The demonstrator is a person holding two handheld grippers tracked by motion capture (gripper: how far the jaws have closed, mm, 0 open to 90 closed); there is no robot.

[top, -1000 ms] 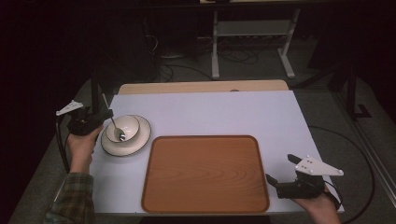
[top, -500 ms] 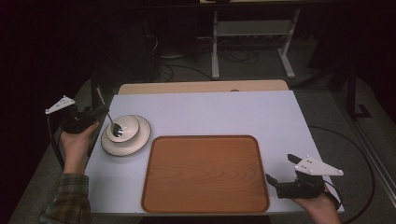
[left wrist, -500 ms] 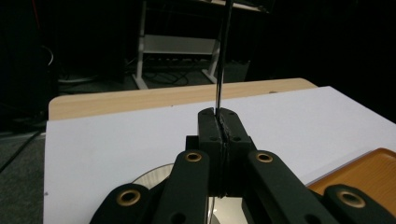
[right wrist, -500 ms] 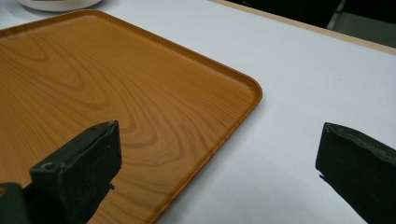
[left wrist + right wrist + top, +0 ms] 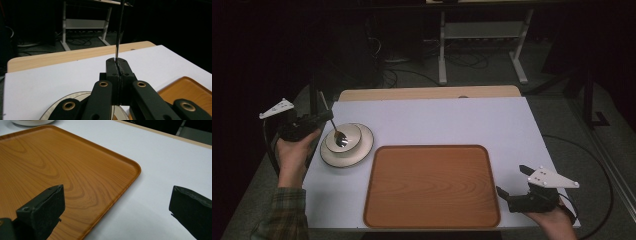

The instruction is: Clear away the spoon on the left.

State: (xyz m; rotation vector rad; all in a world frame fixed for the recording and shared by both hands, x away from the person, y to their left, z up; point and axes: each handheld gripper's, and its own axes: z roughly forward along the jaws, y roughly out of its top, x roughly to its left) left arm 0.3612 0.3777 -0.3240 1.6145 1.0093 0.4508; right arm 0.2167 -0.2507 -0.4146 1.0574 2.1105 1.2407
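My left claw [image 5: 314, 120] clenched on spoon [image 5: 336, 134] handle; over last second hand drew back toward bench's [image 5: 452, 120] left edge, spoon coming with it. Bowl end now hangs over small dish stacked on plate [image 5: 362, 150]; contact unclear. I judge spoon being lifted out, maybe bound for tray [image 5: 432, 187]. Long axis slants from claw down-right, bowl end lowest. Right claw [image 5: 517, 192] released, jaws wide, beside tray's near right corner.

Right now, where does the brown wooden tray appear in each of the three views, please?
High view: the rectangular brown wooden tray lies centre-bottom on the white table.
Left gripper view: its corner shows at lower right, behind the shut jaws.
Right gripper view: it covers the left and centre, past the open jaws.
Shared landmark: the round white plate beside the tray's corner.
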